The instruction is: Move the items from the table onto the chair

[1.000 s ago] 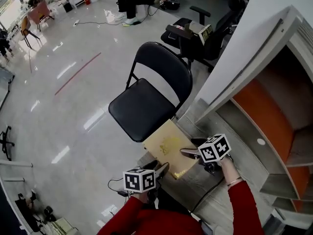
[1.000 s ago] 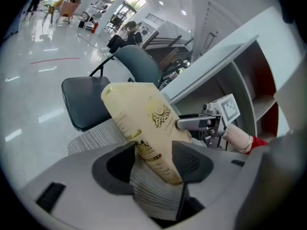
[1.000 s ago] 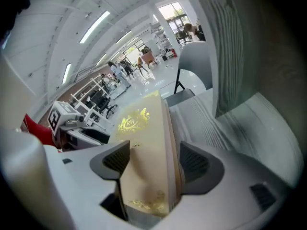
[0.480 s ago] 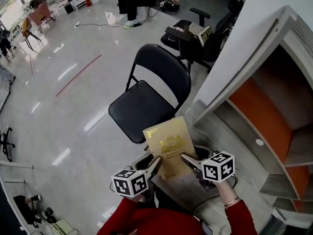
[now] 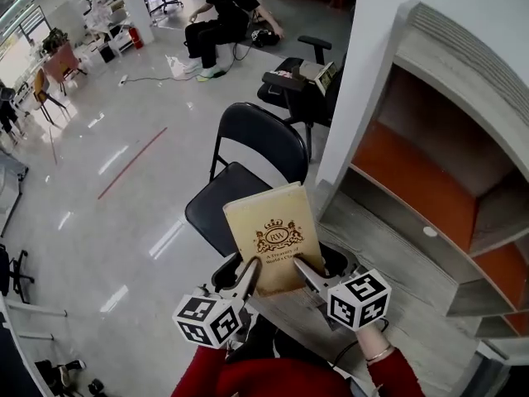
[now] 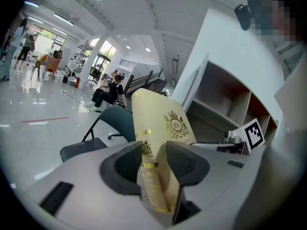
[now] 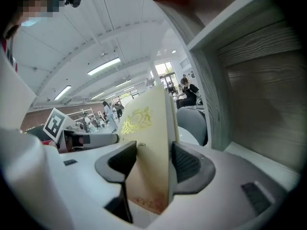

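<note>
On the cream cover of the book [image 5: 269,234] we read a gold crest with the letters "RW" under a crown. Beneath it ran a line that seemed to say "A Treasury of". The next line appeared to begin "World's", and the rest was too small for us. The same crest showed in both gripper views, its letters unclear there. The cubes on the left gripper [image 5: 250,269] and the right gripper [image 5: 302,265] bore black-and-white square code markers. Both pairs of jaws had just been closing, with the book pressed between them.
</note>
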Demonstrator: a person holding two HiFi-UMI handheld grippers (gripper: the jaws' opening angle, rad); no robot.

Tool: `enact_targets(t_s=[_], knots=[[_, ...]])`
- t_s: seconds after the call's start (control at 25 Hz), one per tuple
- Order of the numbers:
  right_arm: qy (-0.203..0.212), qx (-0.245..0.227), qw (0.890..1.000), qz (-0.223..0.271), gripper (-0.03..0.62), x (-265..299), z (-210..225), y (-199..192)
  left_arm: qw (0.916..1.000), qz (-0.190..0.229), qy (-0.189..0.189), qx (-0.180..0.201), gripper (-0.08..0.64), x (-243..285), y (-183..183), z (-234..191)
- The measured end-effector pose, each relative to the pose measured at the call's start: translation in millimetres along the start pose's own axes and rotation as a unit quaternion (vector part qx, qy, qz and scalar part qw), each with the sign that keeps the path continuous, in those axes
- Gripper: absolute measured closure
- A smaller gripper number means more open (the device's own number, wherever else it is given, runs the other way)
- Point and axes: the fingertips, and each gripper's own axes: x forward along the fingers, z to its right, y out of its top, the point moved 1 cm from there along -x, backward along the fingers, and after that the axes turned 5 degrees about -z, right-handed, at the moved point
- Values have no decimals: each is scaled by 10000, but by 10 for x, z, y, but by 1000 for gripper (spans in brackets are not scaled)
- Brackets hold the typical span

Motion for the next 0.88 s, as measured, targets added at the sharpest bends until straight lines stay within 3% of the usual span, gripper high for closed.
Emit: enact_targets(t_s=[0.2, 0.4, 0.6, 0.88], knots=[[239, 64, 9992, 328, 351, 65, -30, -6, 9989, 316, 290, 165, 391, -60, 35, -46], [239, 89, 9985, 476, 351, 458, -539, 296, 9968, 588, 378, 376, 394, -441, 444, -519], [-164, 11, 9972, 729, 351, 926, -753, 468, 9962, 699, 71, 520, 397, -436, 690, -1062], [-757, 389, 9901, 1115, 351, 1563, -1345, 632, 9931, 431, -551, 941, 399, -685, 1095, -1858]])
